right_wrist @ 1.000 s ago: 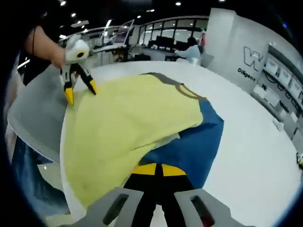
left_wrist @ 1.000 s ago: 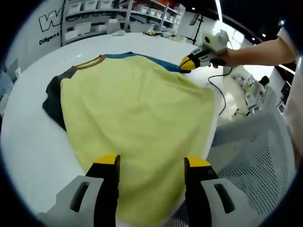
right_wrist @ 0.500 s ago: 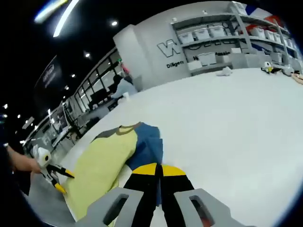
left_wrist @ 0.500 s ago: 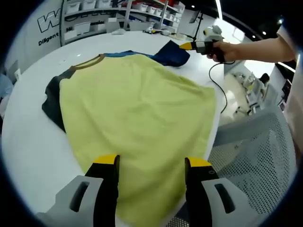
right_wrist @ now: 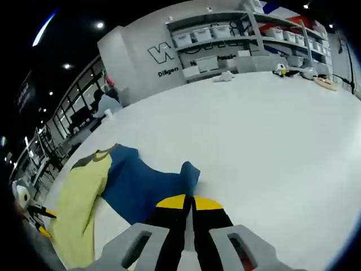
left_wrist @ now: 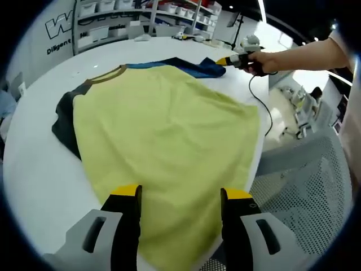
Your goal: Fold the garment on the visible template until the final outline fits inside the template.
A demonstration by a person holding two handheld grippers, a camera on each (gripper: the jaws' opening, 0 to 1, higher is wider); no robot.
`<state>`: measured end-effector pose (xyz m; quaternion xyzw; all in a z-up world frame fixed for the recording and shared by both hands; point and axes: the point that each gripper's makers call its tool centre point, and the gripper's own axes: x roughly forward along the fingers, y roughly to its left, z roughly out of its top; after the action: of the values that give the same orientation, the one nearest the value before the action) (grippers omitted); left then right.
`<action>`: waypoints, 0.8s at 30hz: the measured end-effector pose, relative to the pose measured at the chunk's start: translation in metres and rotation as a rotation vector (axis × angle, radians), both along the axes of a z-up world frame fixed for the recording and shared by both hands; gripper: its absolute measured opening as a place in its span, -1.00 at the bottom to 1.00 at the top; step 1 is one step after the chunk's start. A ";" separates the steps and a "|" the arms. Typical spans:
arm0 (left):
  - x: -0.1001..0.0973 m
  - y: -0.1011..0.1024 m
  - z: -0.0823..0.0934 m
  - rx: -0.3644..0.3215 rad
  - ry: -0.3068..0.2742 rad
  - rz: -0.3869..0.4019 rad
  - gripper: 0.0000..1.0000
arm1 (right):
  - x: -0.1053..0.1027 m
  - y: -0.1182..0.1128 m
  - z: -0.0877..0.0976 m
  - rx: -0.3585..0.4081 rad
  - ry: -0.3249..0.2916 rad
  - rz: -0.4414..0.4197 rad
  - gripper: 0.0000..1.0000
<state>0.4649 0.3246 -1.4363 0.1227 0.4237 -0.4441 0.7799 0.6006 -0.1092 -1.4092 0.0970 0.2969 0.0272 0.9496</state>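
The garment [left_wrist: 163, 135] lay spread across the white table [left_wrist: 34, 169], its yellow body facing up and reaching the near edge, where the hem hung over the rim between your left gripper's [left_wrist: 180, 197] jaws. Starting at the left of the left gripper view, a dark sleeve [left_wrist: 63, 123] stuck out flat from under the yellow cloth, and a brownish collar band [left_wrist: 107, 73] ran along the far end. Your left gripper stood wide apart, one jaw either side of the hem, with nothing pinched between them that I could make out. Further right, a blue part of the shirt [left_wrist: 192, 65] stretched away from the yellow toward your right gripper [left_wrist: 223, 60], held in your hand [left_wrist: 262, 59] above the far right of the table, with a black cable [left_wrist: 262, 113] trailing from it. A grey mesh chair [left_wrist: 304, 186] sat just off the table's right edge. In the right gripper view, the yellow body [right_wrist: 76, 209] lay at the left, the left gripper [right_wrist: 40, 217] showed small near it, and the blue cloth [right_wrist: 141, 183] ran from it to your right gripper [right_wrist: 189, 206], whose jaws were pressed together on a raised corner of that blue cloth. Shelves with white bins [right_wrist: 225, 39] lined the wall beyond the table.
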 end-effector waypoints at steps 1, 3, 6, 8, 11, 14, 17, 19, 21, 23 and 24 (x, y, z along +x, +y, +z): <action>0.000 0.000 0.000 0.000 -0.001 0.001 0.07 | 0.002 -0.003 0.000 -0.055 0.001 0.013 -0.96; 0.001 0.000 0.000 0.000 -0.001 0.004 0.07 | 0.001 0.003 0.005 -0.104 -0.008 0.023 -0.77; 0.001 -0.001 0.000 -0.001 0.000 0.006 0.07 | 0.009 0.029 0.009 -0.057 -0.042 0.131 -0.72; 0.001 -0.002 0.000 -0.003 0.000 0.008 0.07 | 0.010 0.044 0.006 -0.089 -0.031 0.218 -0.73; 0.000 -0.003 -0.001 -0.005 0.003 0.007 0.07 | 0.009 0.059 -0.007 -0.134 0.014 0.299 -0.89; -0.001 -0.004 -0.001 -0.006 0.004 0.011 0.07 | 0.012 0.066 -0.016 -0.133 0.030 0.305 -0.86; -0.001 -0.003 0.000 -0.006 0.004 0.016 0.08 | 0.013 0.069 -0.023 -0.120 0.052 0.309 -0.78; 0.000 -0.001 0.000 -0.005 0.004 0.022 0.07 | 0.014 0.062 -0.027 -0.189 0.056 0.324 -0.89; 0.000 0.000 0.000 -0.004 0.004 0.024 0.07 | 0.013 0.060 -0.030 -0.173 0.071 0.307 -1.00; 0.001 0.001 0.000 -0.001 0.004 0.026 0.07 | 0.014 0.057 -0.031 -0.178 0.067 0.303 -1.00; 0.001 0.002 0.000 0.000 0.004 0.027 0.07 | 0.012 0.057 -0.031 -0.182 0.070 0.305 -1.00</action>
<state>0.4659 0.3261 -1.4364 0.1160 0.4269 -0.4337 0.7850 0.6128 -0.0522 -1.4399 -0.0345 0.3421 0.1406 0.9284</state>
